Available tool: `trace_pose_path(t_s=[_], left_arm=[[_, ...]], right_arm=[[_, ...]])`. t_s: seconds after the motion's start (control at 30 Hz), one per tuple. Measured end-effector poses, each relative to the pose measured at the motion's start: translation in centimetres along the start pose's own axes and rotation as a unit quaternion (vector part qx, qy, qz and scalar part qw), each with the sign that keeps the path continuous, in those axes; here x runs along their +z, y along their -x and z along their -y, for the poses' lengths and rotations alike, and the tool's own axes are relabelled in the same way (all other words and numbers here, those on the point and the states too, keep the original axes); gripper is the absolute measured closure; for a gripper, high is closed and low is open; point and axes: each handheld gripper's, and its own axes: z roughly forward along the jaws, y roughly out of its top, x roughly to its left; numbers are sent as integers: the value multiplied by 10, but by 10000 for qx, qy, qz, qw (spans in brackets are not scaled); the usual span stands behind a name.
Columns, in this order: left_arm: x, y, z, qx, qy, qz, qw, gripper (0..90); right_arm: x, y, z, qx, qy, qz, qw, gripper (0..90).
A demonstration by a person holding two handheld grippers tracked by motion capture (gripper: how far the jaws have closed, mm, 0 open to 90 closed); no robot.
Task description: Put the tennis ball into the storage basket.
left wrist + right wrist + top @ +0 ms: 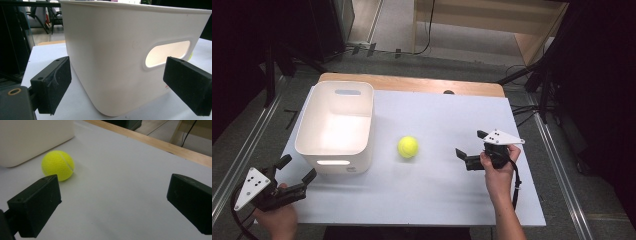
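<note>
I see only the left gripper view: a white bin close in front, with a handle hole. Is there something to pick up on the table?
Observer: Yes, a yellow tennis ball lies on the table, to the right of the white bin, apart from it.
Operator: Is the right gripper near it?
Observer: The right gripper is to the right of the ball, open and aimed at it, with bare table between them.
Operator: Is the bin empty?
Observer: From the high view its inside looks empty.
</note>
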Motion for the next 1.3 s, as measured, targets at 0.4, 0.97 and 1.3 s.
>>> trace_pose_path(t_s=[0.4,0.97,1.3], left_arm=[[0,0,0,-30,-4,-24,10000,79],[0,-1,0,-68,-8,-42,10000,79],[1,-1,0,-38,-16,-43,10000,79]], right_arm=[[19,-9,-15,-33,-128,-262,9996,0],[46,-25,-28,-206,-463,-526,9973,0],[65,-36,-34,-329,-648,-677,9951,0]])
